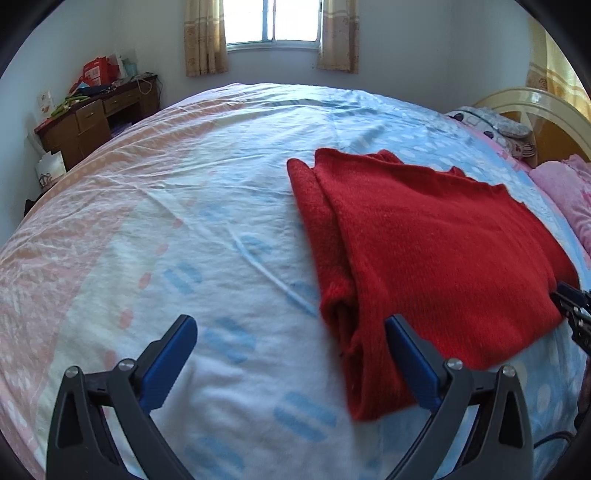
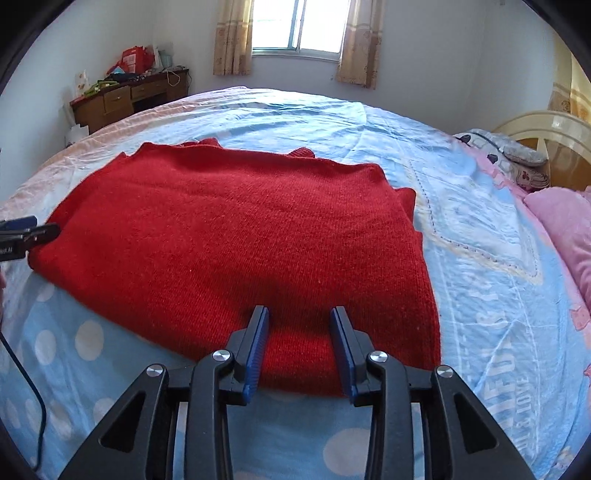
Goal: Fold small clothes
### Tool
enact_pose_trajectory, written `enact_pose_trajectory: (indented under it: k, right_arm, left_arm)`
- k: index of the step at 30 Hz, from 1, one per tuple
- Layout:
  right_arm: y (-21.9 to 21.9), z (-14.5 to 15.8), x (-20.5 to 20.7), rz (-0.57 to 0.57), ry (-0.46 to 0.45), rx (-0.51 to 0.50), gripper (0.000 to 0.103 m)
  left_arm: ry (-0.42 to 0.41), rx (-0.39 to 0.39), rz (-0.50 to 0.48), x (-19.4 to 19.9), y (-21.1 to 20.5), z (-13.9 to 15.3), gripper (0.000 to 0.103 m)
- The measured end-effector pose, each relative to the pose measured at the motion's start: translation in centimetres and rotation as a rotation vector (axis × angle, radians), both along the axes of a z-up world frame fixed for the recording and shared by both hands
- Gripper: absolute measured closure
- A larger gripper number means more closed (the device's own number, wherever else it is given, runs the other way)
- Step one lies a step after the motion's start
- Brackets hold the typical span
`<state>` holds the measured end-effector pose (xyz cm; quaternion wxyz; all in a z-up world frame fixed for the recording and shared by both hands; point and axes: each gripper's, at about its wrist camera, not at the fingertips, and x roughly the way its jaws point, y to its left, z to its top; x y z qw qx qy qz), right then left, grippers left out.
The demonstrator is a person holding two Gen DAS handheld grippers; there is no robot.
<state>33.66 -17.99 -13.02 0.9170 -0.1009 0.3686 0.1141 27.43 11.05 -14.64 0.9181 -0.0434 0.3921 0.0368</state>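
A red knitted sweater [image 1: 436, 251] lies folded flat on the bed, sleeves tucked in; it also shows in the right wrist view [image 2: 236, 236]. My left gripper [image 1: 291, 325] is wide open and empty at the sweater's near left corner, its right finger [image 1: 410, 354] over the folded edge. My right gripper [image 2: 300, 314] is part open, its blue fingers [image 2: 258, 339] standing on either side of the sweater's near hem, gripping nothing. The left gripper's tip shows at the left edge of the right wrist view [image 2: 26, 232].
The bed sheet [image 1: 207, 206] is light blue and pink with wrinkles. Pink pillows [image 2: 569, 229] and a cream headboard [image 2: 546, 125] lie to the right. A wooden desk [image 1: 92, 114] with clutter stands at the far left wall. A window [image 1: 273, 22] is behind.
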Motion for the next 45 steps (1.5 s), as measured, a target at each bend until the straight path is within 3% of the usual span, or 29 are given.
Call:
enact_pose_trajectory:
  k: [5,9,10,15,19,24,28,33,35,37,39,45]
  right_arm:
    - [1.3,1.8,-2.0,0.017,-0.065,0.007,0.066]
    - [5.6,3.0,-3.9,0.158,-0.148,-0.048,0.045]
    - [6.8,3.1,-4.4,0.192,-0.169,-0.071,0.044]
    - [12.2,2.9,-5.5,0.31,-0.216,-0.142,0.044]
    - [15.6,1.9,-5.9,0.367,-0.247,-0.209,0.044]
    - [19.6,0.6,-7.4,0.472,-0.268,-0.257,0.044]
    - [21.5,-0.3,-8.4,0.507,-0.3,-0.301,0.044]
    - [23.2,-1.0,-7.9,0.478,-0.33,-0.349,0.044]
    - [23.7,-1.0,-7.3,0.467,-0.325,-0.338,0.05]
    - [24.0,-1.0,-6.6,0.458,-0.305,-0.322,0.071]
    - [24.3,-1.1,-6.2,0.456,-0.289,-0.319,0.078]
    - [24.2,-1.6,-6.2,0.443,-0.297,-0.317,0.079]
  left_arm:
    - [-0.034,-0.006,0.005,-1.2,2.3,0.9,0.0]
    - [-0.026,-0.023,0.067,-0.7,5.5,1.1,0.0]
    - [-0.024,-0.032,0.082,-0.6,6.2,1.2,0.0]
    - [-0.047,-0.128,0.124,-0.4,9.0,1.5,0.0]
    - [-0.088,-0.221,0.069,-0.1,9.8,1.8,0.0]
    - [-0.101,-0.216,0.048,0.6,10.1,1.9,0.0]
    - [-0.085,-0.234,0.021,1.2,10.5,1.5,0.0]
    - [-0.081,-0.35,-0.016,1.9,10.8,1.1,0.0]
    - [-0.082,-0.373,-0.033,2.5,10.5,1.2,0.0]
    - [-0.074,-0.369,-0.057,3.5,9.7,1.3,0.0]
    - [-0.066,-0.364,-0.085,4.5,9.0,1.3,0.0]
    - [-0.007,-0.436,-0.15,8.2,6.9,0.7,0.0]
